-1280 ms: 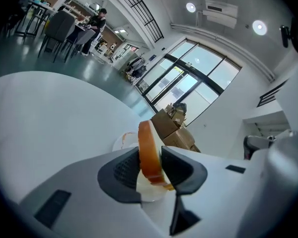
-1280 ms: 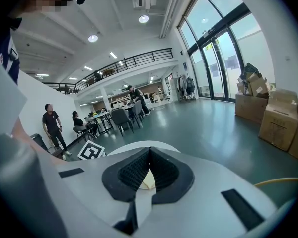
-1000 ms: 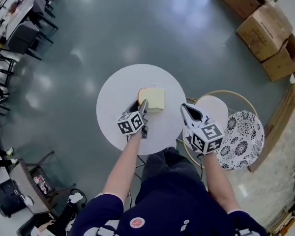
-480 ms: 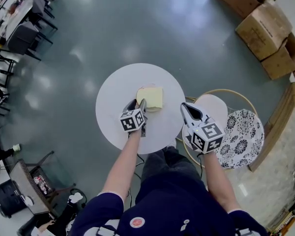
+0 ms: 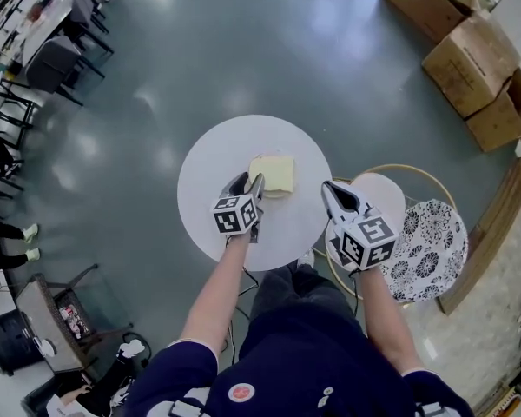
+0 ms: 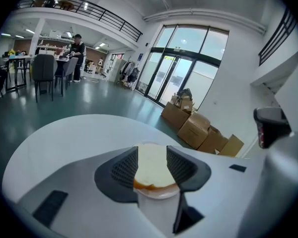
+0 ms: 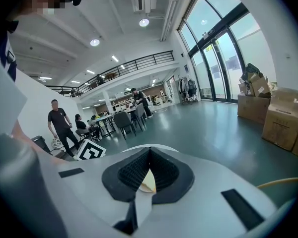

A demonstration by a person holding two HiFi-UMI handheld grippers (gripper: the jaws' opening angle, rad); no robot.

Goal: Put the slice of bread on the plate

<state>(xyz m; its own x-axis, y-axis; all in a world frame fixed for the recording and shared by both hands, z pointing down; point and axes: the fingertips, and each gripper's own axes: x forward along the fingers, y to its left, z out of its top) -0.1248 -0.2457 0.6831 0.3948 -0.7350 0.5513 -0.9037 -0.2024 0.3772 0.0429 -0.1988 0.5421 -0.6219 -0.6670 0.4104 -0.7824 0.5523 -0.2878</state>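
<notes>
A pale slice of bread (image 5: 272, 174) with a brown crust lies flat on a small white plate (image 5: 270, 195) near the middle of the round white table (image 5: 213, 159). My left gripper (image 5: 247, 183) hovers just off the slice's near-left edge, jaws open and not touching it. In the left gripper view the bread (image 6: 152, 166) shows beyond the spread pads of the left gripper (image 6: 152, 160). My right gripper (image 5: 331, 192) hangs past the table's right rim, shut on nothing. In the right gripper view the right gripper (image 7: 149, 155) has its tips together.
To the right stand a smaller round white stool top (image 5: 378, 191) inside a tan hoop and a black-and-white floral seat (image 5: 431, 246). Cardboard boxes (image 5: 478, 59) sit at the far right on the grey floor. Chairs and tables (image 5: 56, 55) line the far left, with people there (image 7: 59, 125).
My left gripper has come off the bread's near-left edge, drawn back a little and risen. The slice now lies flat on the plate. The right gripper has stayed put.
</notes>
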